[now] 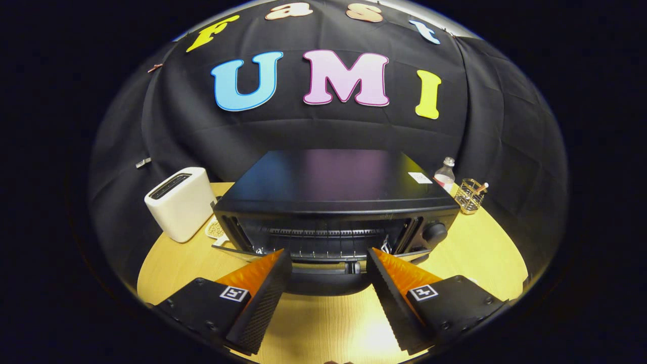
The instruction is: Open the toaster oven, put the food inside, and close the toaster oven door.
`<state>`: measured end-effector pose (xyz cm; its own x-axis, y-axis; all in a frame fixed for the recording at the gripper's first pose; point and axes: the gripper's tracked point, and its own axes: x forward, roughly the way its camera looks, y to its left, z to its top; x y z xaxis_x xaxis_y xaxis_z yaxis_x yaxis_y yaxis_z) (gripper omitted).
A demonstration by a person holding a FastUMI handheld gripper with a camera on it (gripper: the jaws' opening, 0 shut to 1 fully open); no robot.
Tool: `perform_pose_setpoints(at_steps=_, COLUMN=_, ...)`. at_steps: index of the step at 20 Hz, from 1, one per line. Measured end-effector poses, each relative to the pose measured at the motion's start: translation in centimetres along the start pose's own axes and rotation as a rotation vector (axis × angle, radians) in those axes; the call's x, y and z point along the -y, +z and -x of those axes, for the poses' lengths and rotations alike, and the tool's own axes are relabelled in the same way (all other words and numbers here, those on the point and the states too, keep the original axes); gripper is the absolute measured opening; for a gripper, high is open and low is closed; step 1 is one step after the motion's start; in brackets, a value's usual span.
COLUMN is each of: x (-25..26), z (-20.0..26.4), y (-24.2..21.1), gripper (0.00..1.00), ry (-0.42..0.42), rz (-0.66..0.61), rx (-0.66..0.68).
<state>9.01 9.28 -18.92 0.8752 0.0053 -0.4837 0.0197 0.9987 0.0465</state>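
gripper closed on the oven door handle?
No: the gripper is open, its fingers spread apart with the toaster oven door handle in the gap between the tips, neither finger pressing on it.

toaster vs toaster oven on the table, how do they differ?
The toaster is white with rounded corners; the toaster oven is black and boxy. The toaster is much smaller and stands to the oven's side, beyond the fingers; the oven sits just ahead of the open gripper. The toaster has a slot on top; the oven has a flat top, a front door that looks swung down, and a knob. Both rest on the wooden table.
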Motion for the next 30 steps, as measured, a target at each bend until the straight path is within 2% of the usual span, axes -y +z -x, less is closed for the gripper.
perform_pose_setpoints(at_steps=10, x=-0.1, z=2.9, y=-6.5, gripper=0.99, ry=0.054, rz=0.051, rx=-0.090)
perform_pose_setpoints(at_steps=14, x=0.0, z=3.3, y=-11.1, gripper=1.00, ry=0.108, rz=0.046, rx=-0.208)
perform_pose_setpoints(at_steps=16, x=0.9, z=3.4, y=-12.5, gripper=1.00, ry=0.095, rz=0.008, rx=-0.248)
perform_pose_setpoints(at_steps=25, x=4.6, z=7.9, y=-7.6, gripper=1.00, ry=0.146, rz=0.050, rx=-0.140)
perform_pose_setpoints(at_steps=27, x=5.3, z=9.0, y=-6.7, gripper=1.00, ry=0.192, rz=-0.001, rx=-0.152)
perform_pose_setpoints(at_steps=30, x=8.4, z=9.7, y=-5.6, gripper=1.00, ry=0.208, rz=-0.092, rx=-0.177)
